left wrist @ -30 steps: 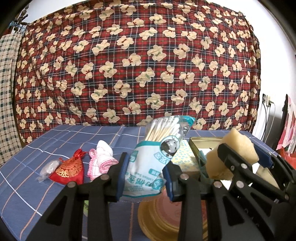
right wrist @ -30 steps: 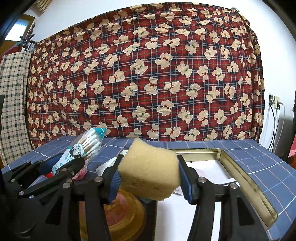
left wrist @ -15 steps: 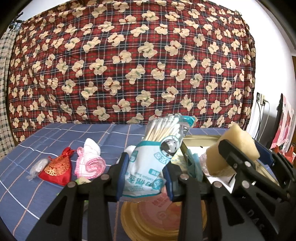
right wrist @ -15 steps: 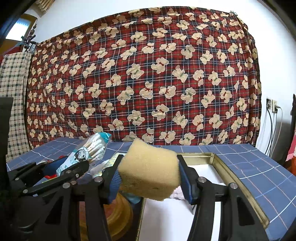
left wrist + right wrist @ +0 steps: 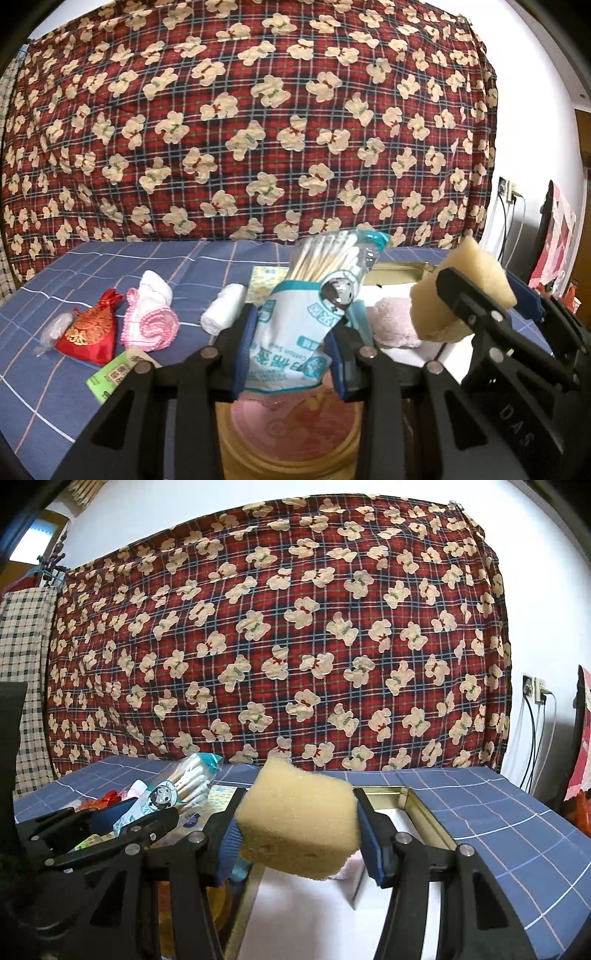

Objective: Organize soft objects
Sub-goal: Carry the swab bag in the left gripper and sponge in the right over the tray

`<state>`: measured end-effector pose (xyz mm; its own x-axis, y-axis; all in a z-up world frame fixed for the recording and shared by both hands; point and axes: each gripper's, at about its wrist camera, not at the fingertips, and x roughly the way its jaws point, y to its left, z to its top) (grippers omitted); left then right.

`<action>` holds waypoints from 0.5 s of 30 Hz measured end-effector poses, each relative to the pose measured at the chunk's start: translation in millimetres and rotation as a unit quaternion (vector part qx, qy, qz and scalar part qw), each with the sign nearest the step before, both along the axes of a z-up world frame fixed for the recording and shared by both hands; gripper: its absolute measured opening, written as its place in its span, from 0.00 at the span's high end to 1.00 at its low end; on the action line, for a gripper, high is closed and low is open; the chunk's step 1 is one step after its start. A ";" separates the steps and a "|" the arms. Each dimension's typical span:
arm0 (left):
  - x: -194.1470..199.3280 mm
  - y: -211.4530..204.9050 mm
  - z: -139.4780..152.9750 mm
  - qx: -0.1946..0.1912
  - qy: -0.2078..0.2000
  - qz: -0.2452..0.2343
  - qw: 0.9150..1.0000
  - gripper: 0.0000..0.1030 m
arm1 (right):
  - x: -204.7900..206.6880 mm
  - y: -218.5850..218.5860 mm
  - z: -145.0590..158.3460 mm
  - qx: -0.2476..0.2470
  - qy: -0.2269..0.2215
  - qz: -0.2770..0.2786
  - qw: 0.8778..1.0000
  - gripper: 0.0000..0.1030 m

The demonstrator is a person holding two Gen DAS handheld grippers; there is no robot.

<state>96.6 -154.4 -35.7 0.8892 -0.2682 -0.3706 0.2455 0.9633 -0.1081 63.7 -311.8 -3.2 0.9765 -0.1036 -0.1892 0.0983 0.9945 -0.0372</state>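
Note:
My left gripper [image 5: 291, 343] is shut on a bag of cotton swabs [image 5: 306, 317], held upright above a round gold-rimmed tin lid [image 5: 291, 435]. My right gripper [image 5: 299, 834] is shut on a yellow sponge [image 5: 299, 823], carried over the white inside of a gold-edged tray [image 5: 424, 812]. The sponge [image 5: 461, 291] and right gripper also show at the right of the left wrist view. The swab bag [image 5: 177, 794] appears at the left of the right wrist view.
On the blue checked cloth [image 5: 74, 387] lie a red pouch [image 5: 90, 332], a rolled pink towel [image 5: 151, 321], a white roll [image 5: 223, 308], a green label [image 5: 114, 376] and a yellow packet [image 5: 267, 280]. A pink cloth [image 5: 393, 325] lies in the tray. A teddy-print blanket [image 5: 280, 627] hangs behind.
Both grippers have shifted rightward with their loads. The red pouch and pink towel slid left in the left wrist view; the white roll and pink cloth came into sight.

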 end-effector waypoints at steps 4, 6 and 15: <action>0.2 -8.1 3.8 0.000 0.006 -0.014 1.000 0.67 | -1.0 -16.1 4.7 0.007 0.000 -0.007 1.000 0.44; -0.9 -12.7 6.1 0.001 0.005 -0.020 1.000 0.67 | -2.3 -27.4 7.8 0.014 0.001 -0.011 1.000 0.44; -1.1 -44.2 18.5 0.013 0.016 -0.062 0.998 0.67 | 3.4 -76.6 21.6 0.028 0.015 -0.032 0.999 0.44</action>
